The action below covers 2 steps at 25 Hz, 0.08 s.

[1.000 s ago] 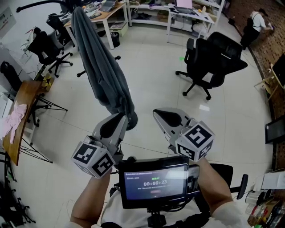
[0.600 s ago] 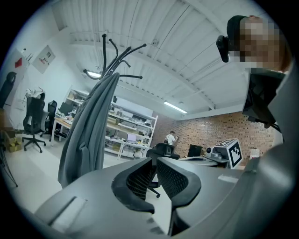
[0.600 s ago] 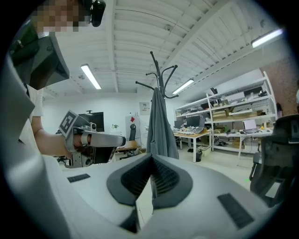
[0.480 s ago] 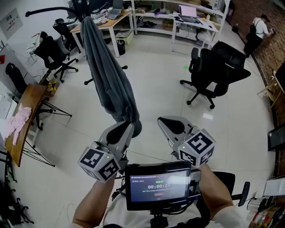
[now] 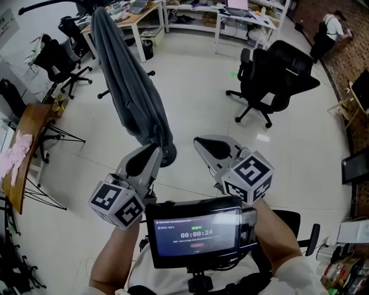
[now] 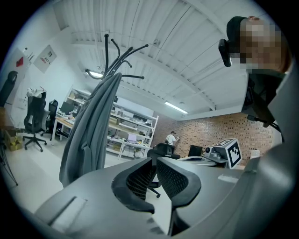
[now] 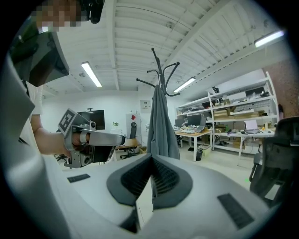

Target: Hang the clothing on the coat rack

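A long grey garment (image 5: 130, 86) hangs from the top of the black coat rack (image 6: 114, 56) and drapes down toward the floor. Its lower end is just beyond my left gripper (image 5: 153, 148), which is shut with nothing between its fingers. My right gripper (image 5: 199, 141) is held beside it, a little to the right, also shut and empty. In the left gripper view the garment (image 6: 91, 135) hangs left of the closed tips (image 6: 154, 159). In the right gripper view the garment (image 7: 161, 126) and the rack's hooks (image 7: 159, 65) stand straight ahead of the tips (image 7: 150, 156).
A black office chair (image 5: 277, 75) stands on the floor to the right. Desks and shelves line the far wall (image 5: 230, 14). A wooden table (image 5: 26, 144) with a pink cloth (image 5: 14, 155) is at the left, with more chairs (image 5: 55, 57) behind it. A small screen (image 5: 196, 233) sits below the grippers.
The head view swayed slightly and came back. Both grippers stay side by side and shut, and the garment hangs on the rack as before.
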Available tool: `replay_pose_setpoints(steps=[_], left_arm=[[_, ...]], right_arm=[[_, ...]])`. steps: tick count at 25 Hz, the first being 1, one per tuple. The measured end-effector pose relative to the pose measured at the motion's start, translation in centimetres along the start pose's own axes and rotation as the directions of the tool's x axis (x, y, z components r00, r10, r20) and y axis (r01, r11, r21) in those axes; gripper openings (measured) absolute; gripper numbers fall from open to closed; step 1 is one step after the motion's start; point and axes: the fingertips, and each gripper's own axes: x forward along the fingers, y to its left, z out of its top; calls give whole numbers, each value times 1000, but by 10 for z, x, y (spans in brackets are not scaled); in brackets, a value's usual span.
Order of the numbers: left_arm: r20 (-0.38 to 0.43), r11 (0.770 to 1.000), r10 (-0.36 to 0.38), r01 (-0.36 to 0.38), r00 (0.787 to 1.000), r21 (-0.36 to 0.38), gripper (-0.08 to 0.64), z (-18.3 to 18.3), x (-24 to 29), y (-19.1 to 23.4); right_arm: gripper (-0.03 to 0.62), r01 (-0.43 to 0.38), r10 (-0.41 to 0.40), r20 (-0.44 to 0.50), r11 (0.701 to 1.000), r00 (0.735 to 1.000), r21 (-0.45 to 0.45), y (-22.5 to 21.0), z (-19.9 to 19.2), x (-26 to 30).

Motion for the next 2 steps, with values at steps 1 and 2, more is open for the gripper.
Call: replay_pose_setpoints(steps=[1, 2], left_arm=[[0, 1000, -1, 1, 1000, 1, 40, 0, 1, 0], [0, 1000, -2, 2, 1000, 1, 40, 0, 2, 0]], right_arm=[[5, 1, -1, -1, 1000, 1000, -2, -1, 0, 0], [5, 2, -2, -1, 1000, 1000, -4, -1, 0, 0]])
